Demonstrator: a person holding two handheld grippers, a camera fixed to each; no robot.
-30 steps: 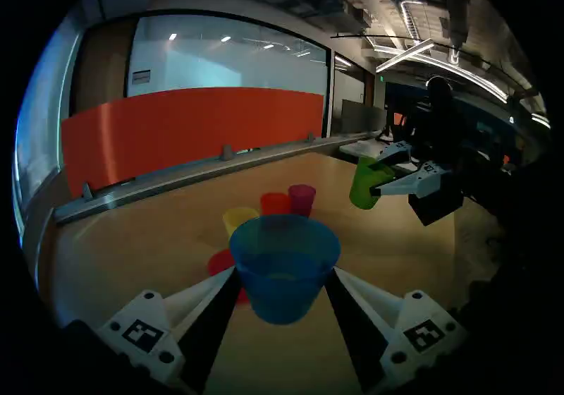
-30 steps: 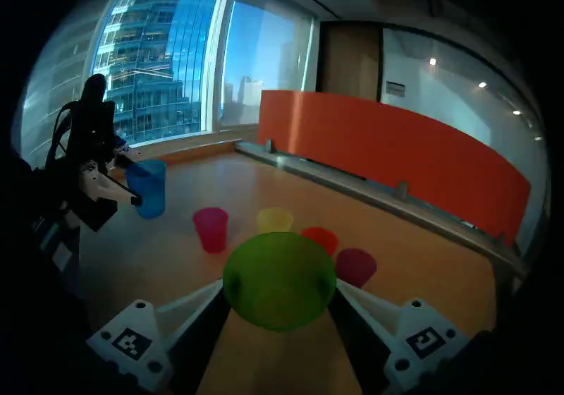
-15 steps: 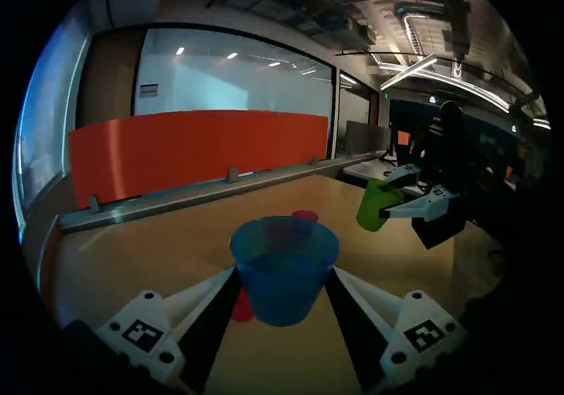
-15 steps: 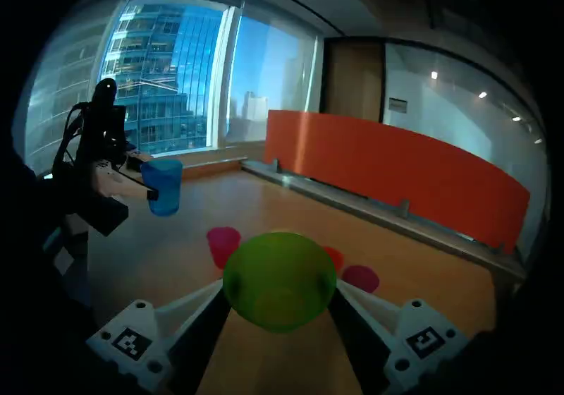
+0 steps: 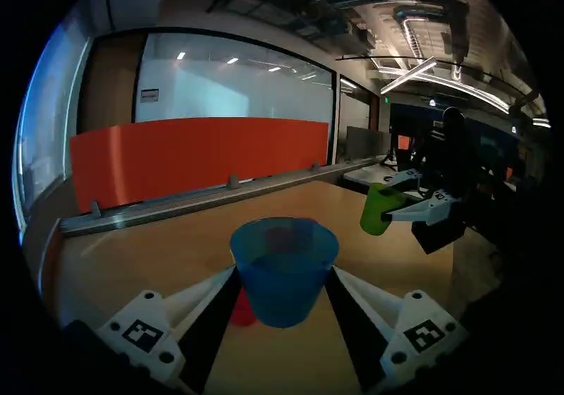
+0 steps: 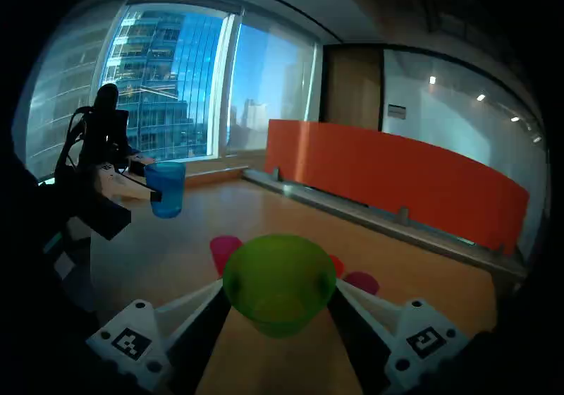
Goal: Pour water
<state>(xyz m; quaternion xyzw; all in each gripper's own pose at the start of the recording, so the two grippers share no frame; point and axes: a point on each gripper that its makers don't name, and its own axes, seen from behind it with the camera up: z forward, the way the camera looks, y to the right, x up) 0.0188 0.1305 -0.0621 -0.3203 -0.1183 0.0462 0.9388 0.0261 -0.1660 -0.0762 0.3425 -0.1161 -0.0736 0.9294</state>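
A translucent blue cup [image 5: 284, 269] holding water sits upright between the white fingers of my left gripper [image 5: 282, 289], which is shut on it. In the right gripper view the same blue cup [image 6: 168, 189] hangs at the far left above the table. My right gripper [image 6: 279, 293] is shut on a green cup [image 6: 279, 284], upright with its mouth up. From the left gripper view, that green cup [image 5: 378, 209] is held in the air at the right. Both cups are lifted and well apart.
Coloured cups stand on the wooden table [image 5: 169, 254] below: a red one [image 5: 243, 307], a pink one [image 6: 224, 250], a magenta one [image 6: 362, 281]. An orange partition [image 5: 190, 148] with a metal rail runs along the far edge. Large windows [image 6: 162, 92] lie to the left.
Both grippers have risen with their cups. The table cups have slid down behind the held cups, and the blue cup has come slightly nearer the green one.
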